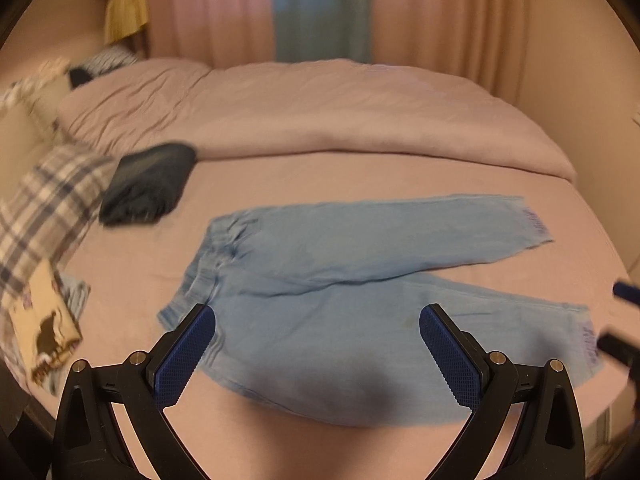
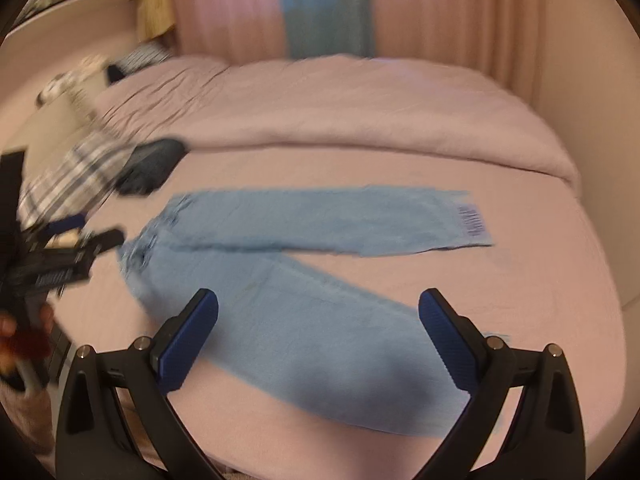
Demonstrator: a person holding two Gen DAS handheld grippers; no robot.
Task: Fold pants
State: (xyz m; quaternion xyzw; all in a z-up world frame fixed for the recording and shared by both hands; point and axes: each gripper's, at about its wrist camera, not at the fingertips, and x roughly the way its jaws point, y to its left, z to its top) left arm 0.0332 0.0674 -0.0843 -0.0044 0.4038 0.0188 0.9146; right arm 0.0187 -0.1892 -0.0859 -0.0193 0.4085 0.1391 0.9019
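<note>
Light blue pants (image 1: 340,280) lie spread flat on the pink bed sheet (image 1: 360,176), waistband at the left, both legs stretching right and splayed apart. My left gripper (image 1: 317,316) hovers open above the near leg close to the waistband, holding nothing. In the right wrist view the same pants (image 2: 304,304) show with the near leg running under my right gripper (image 2: 318,300), which is open and empty above that leg. The left gripper (image 2: 72,248) appears blurred at the left edge of that view, a hand (image 2: 24,336) below it.
A folded dark garment (image 1: 148,182) lies left of the waistband beside a plaid cloth (image 1: 52,196). A rolled-back pink duvet (image 1: 312,116) fills the far half of the bed. Curtains (image 1: 320,8) hang behind. A printed item (image 1: 46,320) sits at the bed's left edge.
</note>
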